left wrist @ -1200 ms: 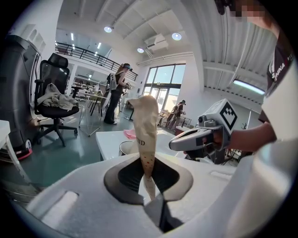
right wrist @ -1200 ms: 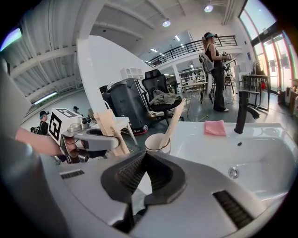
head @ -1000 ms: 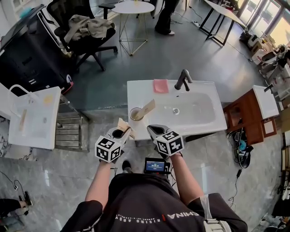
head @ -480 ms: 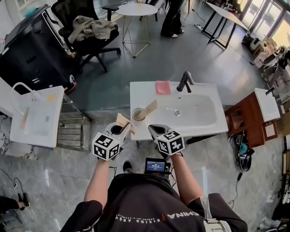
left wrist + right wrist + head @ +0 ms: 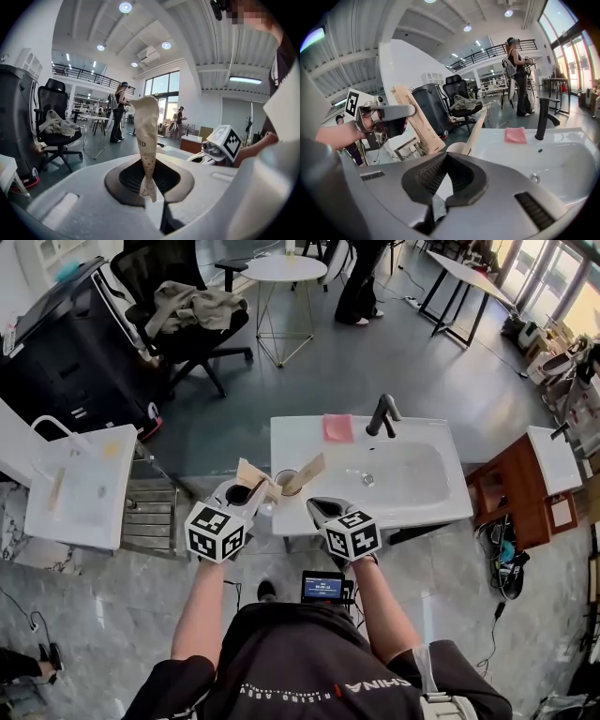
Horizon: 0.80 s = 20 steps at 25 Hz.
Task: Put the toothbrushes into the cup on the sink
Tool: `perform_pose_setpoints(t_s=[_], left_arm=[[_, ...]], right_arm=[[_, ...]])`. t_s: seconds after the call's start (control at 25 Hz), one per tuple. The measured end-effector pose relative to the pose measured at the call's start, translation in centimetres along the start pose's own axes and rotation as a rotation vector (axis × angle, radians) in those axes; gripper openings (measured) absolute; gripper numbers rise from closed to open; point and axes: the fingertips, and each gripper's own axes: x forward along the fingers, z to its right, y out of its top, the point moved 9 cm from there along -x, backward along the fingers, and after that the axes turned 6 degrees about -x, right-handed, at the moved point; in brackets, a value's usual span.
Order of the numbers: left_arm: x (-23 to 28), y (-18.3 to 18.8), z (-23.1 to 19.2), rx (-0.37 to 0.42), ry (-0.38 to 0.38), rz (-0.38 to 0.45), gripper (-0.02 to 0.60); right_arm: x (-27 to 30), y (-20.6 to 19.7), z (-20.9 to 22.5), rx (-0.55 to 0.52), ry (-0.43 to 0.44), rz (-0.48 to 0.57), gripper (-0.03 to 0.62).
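A white cup [image 5: 284,483] stands on the front left corner of the white sink [image 5: 412,507]. One paper-wrapped toothbrush [image 5: 306,473] leans out of the cup to the right. My left gripper [image 5: 246,495] is shut on a second paper-wrapped toothbrush [image 5: 249,474], held up just left of the cup's rim. In the left gripper view that toothbrush [image 5: 146,136] stands upright between the jaws of the left gripper [image 5: 149,199]. My right gripper [image 5: 317,512] hangs at the sink's front edge, shut and empty. The right gripper view shows its shut jaws [image 5: 440,199], the cup [image 5: 456,149] and the held toothbrush [image 5: 416,119].
A pink cloth [image 5: 337,427] and a black faucet [image 5: 380,413] sit at the sink's back edge. Another white sink [image 5: 75,486] stands to the left, a wooden cabinet [image 5: 511,479] to the right. A black office chair [image 5: 187,315] and a person are further off.
My left gripper has risen with the wrapped toothbrush and come closer to the cup's rim. The right gripper has stayed where it was.
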Motion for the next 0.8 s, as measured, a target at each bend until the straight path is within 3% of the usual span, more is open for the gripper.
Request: perform_pose_setpoints(t_s=[0.32, 0.8], left_arm=[[2.0, 1.0, -0.3, 0.031, 0.029, -0.01, 0.037], [5.1, -0.1, -1.5, 0.015, 0.025, -0.055, 0.037]], right_arm=[[-0.8, 0.4, 0.9, 0.012, -0.021, 0.015, 0.009], [-0.3, 0.0, 3.0, 0.04, -0.035, -0.001, 0.009]])
